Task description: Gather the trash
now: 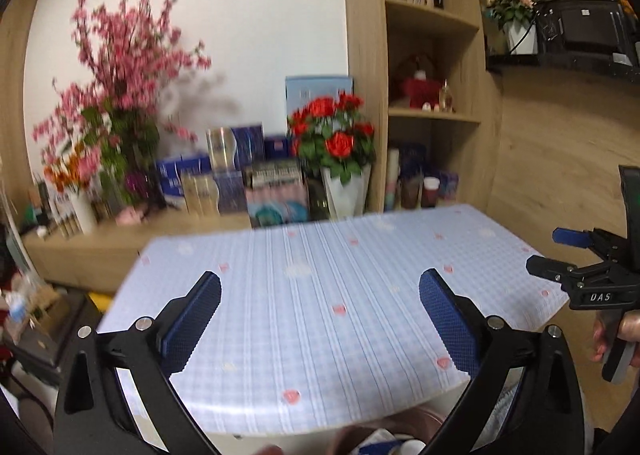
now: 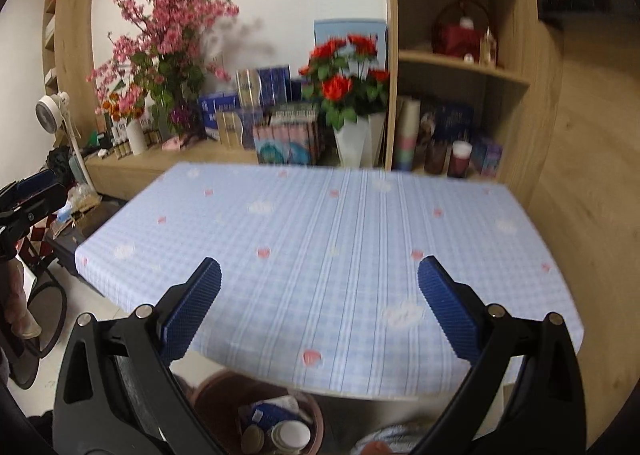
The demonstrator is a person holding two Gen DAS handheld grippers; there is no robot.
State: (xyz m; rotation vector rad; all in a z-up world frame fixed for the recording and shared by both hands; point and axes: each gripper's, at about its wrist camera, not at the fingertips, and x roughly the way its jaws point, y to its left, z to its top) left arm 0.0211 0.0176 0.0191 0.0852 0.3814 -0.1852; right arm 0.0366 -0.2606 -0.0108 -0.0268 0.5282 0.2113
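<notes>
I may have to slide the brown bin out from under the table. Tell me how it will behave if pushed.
The brown bin looks round and wide-mouthed, so it would probably slide rather than tip. It holds light-looking trash, a blue packet and a white lid, so it is likely not heavy. Its base is hidden, so grip on the floor is uncertain.

Black hand-held gripper (image 1: 320,311) — blue textured pads, silver screws

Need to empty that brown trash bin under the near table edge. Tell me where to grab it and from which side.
Grip the brown bin by its rim, probably the bare right arc. It stands upright and open, so come from above, one finger inside and one outside. Trash crowds the middle, and the table overhangs the far side. Both the right gripper and left gripper are open and empty.
</notes>
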